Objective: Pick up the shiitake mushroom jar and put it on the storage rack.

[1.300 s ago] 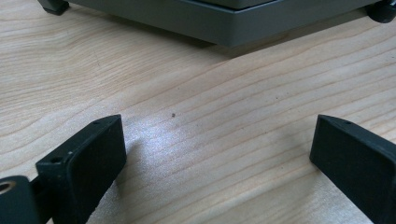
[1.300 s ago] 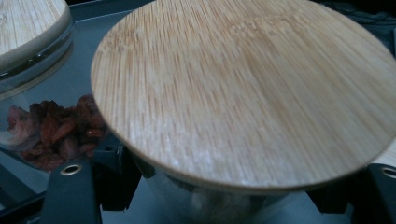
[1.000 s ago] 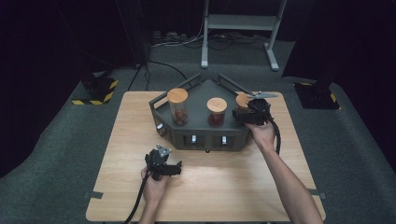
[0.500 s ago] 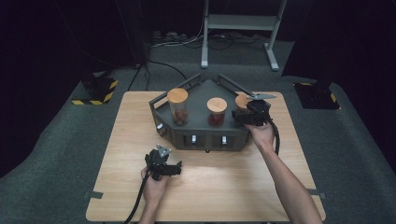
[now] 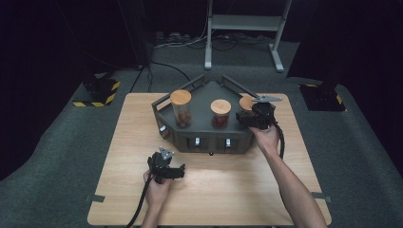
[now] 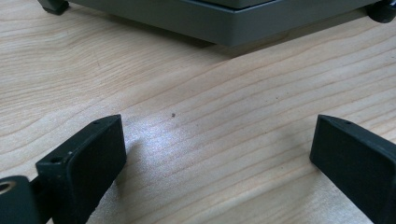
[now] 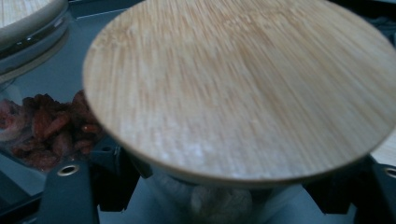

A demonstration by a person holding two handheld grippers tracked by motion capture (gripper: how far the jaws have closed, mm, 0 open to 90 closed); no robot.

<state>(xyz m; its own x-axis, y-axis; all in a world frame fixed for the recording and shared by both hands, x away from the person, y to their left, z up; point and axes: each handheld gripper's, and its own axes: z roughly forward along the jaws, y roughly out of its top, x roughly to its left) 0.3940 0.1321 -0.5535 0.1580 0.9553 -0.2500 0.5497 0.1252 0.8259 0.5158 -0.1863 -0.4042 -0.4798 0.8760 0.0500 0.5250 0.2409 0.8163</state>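
Left tool [image 6: 219, 163], seen along its own two black jaws, which stand wide apart at the lower left and lower right with nothing between them. Beneath and beyond them lies the pale wood-grain counter [image 6: 196, 93], bearing one small dark speck [image 6: 173, 114]. Along the top edge runs the grey base of a rack [image 6: 224, 21], its black foot [image 6: 53, 5] resting on the counter at upper left.

Right jar [image 7: 219, 205] glass and contents blurred beneath its bamboo lid [image 7: 243, 88]
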